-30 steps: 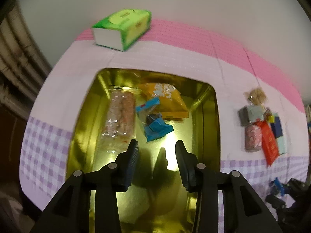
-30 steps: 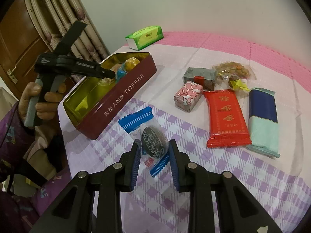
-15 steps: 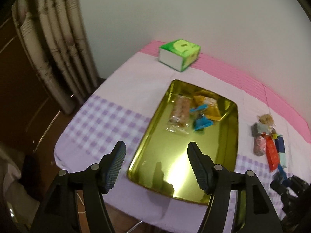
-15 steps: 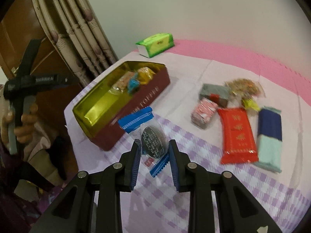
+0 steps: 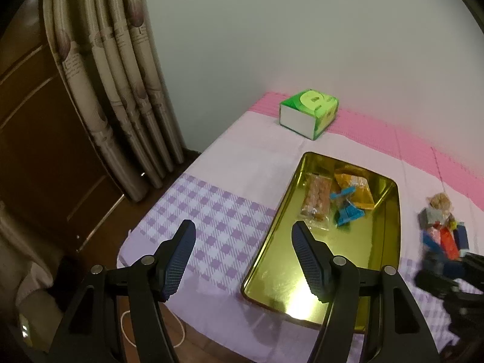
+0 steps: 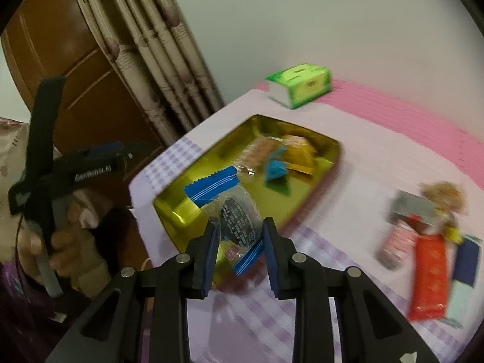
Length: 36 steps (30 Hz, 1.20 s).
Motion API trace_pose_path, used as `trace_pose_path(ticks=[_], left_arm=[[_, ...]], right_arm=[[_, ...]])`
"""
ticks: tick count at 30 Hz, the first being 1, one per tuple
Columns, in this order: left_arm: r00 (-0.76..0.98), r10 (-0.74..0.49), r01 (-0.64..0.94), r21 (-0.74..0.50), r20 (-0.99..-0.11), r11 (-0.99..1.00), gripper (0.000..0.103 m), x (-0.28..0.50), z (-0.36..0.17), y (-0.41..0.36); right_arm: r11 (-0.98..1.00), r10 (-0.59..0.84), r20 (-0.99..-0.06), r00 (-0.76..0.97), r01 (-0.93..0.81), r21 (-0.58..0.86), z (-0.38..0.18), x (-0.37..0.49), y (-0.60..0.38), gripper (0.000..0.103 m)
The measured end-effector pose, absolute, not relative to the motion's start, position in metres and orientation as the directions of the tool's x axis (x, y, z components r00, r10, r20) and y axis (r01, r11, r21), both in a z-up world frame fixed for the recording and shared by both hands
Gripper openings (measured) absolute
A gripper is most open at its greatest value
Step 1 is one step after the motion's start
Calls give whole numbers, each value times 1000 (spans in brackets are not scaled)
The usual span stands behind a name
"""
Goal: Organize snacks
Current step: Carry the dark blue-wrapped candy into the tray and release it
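Note:
A gold-lined toffee tin (image 5: 390, 242) lies open on the table and holds a clear cookie pack (image 5: 316, 202), an orange packet (image 5: 358, 192) and a blue-wrapped snack (image 5: 348, 213). My right gripper (image 6: 240, 252) is shut on a dark round cookie in a clear wrapper with blue ends (image 6: 239, 216), held in the air over the near end of the tin (image 6: 178, 211). My left gripper (image 5: 242, 257) is open and empty, high above the table's left corner, left of the tin.
A green tissue box (image 5: 308, 112) stands at the back by the wall. Several loose snacks (image 6: 429, 248) lie right of the tin, among them a red packet (image 6: 429, 275). Curtains (image 5: 121, 90) and a wooden door are on the left.
My right gripper has carried the wrapped cookie from the table to above the tin. My left gripper has lifted up and back out of the tin and opened wider.

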<state>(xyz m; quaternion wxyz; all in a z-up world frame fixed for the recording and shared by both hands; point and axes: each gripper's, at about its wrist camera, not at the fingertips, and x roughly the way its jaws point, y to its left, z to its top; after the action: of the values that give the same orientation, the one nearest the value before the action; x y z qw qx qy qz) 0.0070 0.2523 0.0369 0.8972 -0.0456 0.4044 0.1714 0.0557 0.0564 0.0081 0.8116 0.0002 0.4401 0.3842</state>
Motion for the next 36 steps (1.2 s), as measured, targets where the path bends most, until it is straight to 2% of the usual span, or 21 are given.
trace_pose_path(ticks=[14,36], left_arm=[[596,250,-356,28,-763,934,67,14,29,262],[573,231,-342,26,-786,939,67,17,21,262]], right_arm=[[692,608,-772,186,-602,400,-37,92,141,26],[706,588,-791,169,-584,400,-48,105,164,28]])
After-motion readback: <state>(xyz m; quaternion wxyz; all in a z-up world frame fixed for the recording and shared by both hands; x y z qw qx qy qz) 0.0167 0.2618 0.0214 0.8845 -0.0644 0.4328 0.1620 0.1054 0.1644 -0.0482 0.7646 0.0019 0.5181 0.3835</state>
